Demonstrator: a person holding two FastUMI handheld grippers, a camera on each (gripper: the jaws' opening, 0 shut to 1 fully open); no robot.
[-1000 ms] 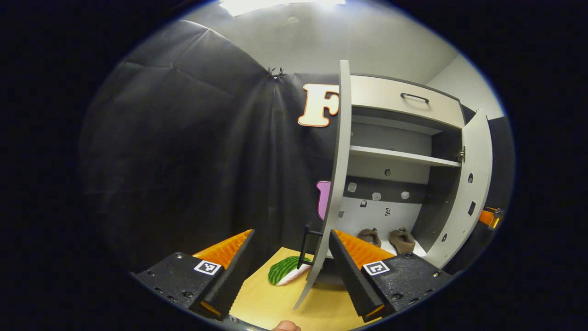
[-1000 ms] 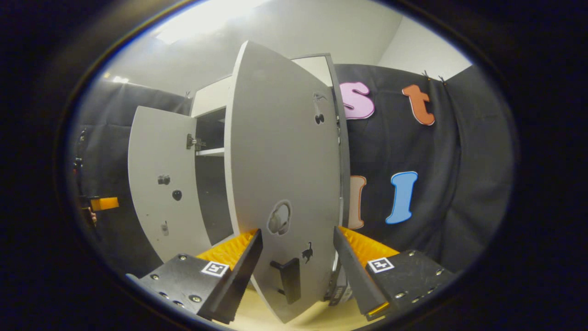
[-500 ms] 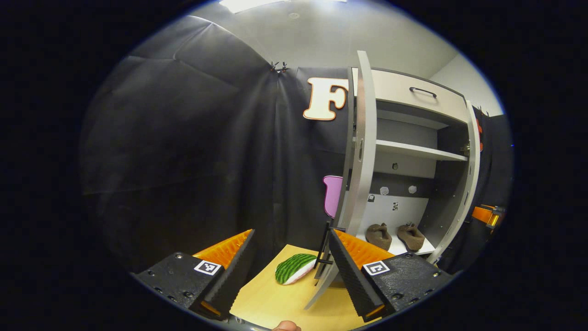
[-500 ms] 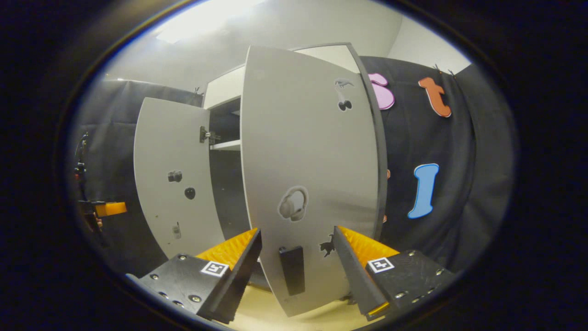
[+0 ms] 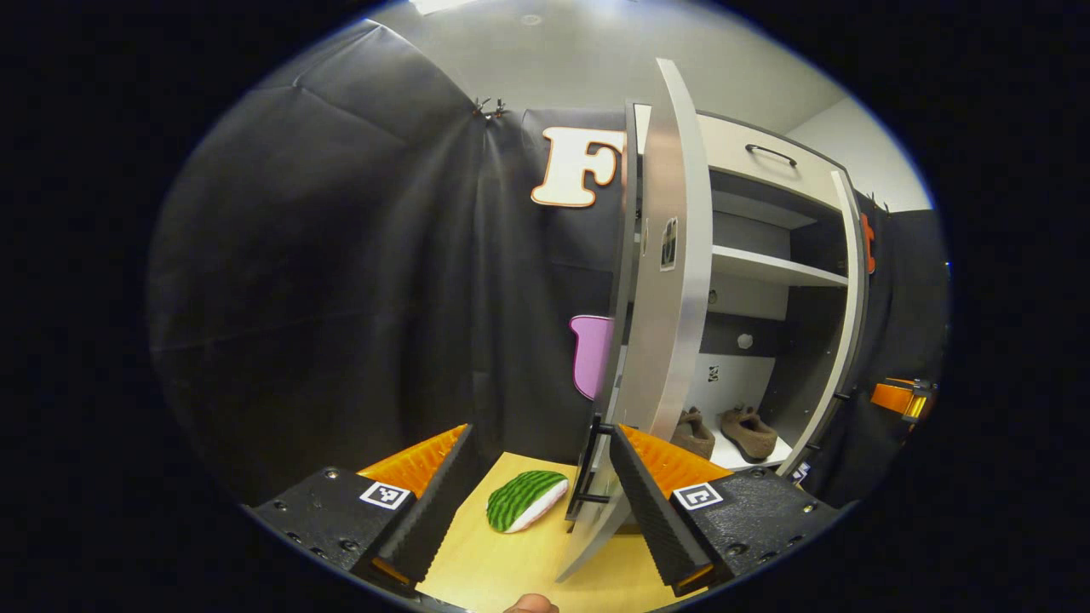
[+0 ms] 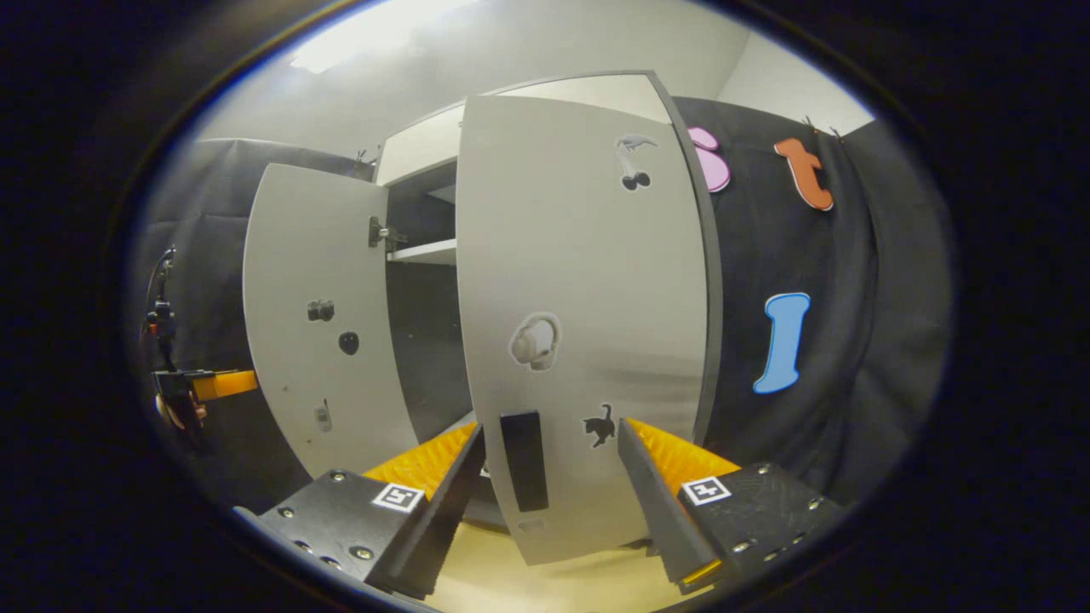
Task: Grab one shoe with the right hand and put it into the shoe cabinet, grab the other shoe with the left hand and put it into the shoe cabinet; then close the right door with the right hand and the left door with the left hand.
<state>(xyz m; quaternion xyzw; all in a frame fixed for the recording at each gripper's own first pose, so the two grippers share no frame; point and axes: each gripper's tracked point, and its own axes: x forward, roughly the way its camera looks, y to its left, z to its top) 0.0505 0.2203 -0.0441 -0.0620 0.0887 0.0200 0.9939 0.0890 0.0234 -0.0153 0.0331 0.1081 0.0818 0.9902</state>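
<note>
Shoes [image 5: 732,430]: brown, soft, rounded

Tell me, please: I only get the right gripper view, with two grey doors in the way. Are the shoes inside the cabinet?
Observer: Yes. The left gripper view looks in past the doors: one brown shoe sits beside the other shoe on the bottom shelf of the cabinet.
Visitor: Is anything lying on the table?
Observer: A green striped watermelon-like item lies on the wooden table, outside the left door.
Visitor: What is above the shelves?
Observer: A drawer with a dark handle runs across the top.
</note>
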